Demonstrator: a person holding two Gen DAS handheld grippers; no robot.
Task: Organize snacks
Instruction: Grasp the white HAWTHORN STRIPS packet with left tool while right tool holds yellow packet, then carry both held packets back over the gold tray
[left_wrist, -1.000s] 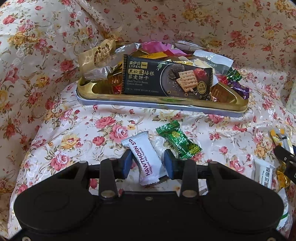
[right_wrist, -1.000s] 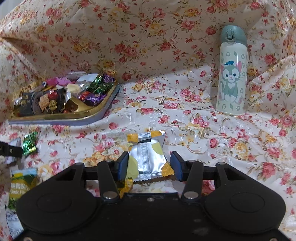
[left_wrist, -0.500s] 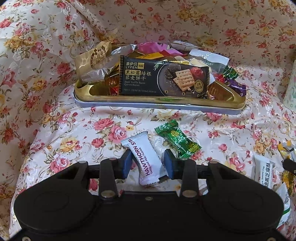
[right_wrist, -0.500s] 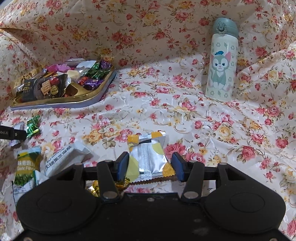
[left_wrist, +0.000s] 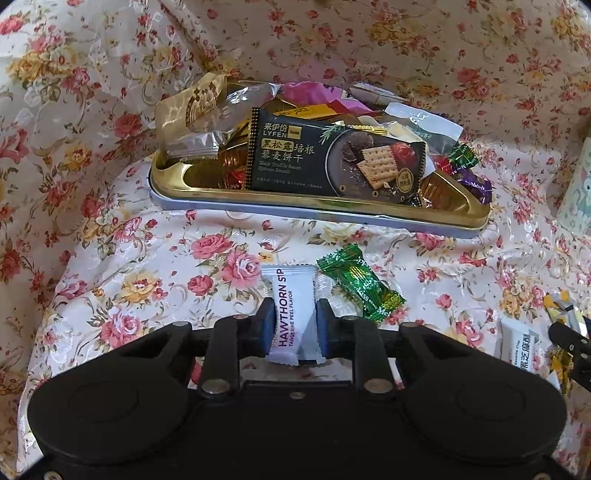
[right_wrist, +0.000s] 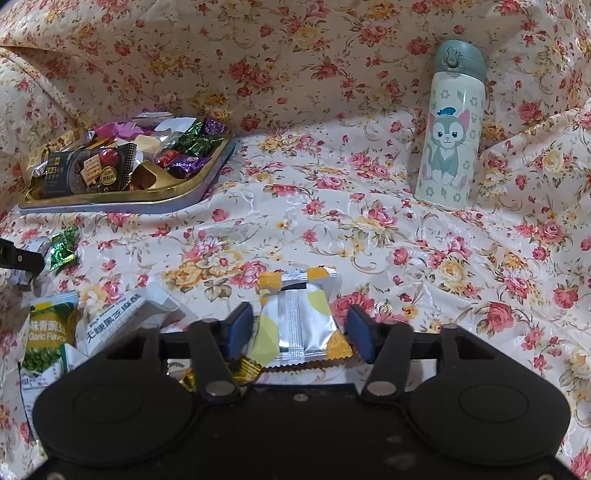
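While snacks lie loose: pickup step, tray (left_wrist: 476, 221) half filled.
Left gripper (left_wrist: 293, 328): jaws just closed, pinching the white hawthorn candy (left_wrist: 293, 314) on the cloth.
Right gripper (right_wrist: 301, 328): jaws apart around the silver-yellow packet (right_wrist: 295, 325), not yet pressing.
Next, likely: lift the candy to the tray.

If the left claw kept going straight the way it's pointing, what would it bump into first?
Probably the gold snack tray straight ahead; the left claw is shut on the Hawthorn strip packet. The green candy lies just right of that line; depth is unclear.

bottle (left_wrist: 578, 199) cut off, packet (left_wrist: 521, 345) partly hidden
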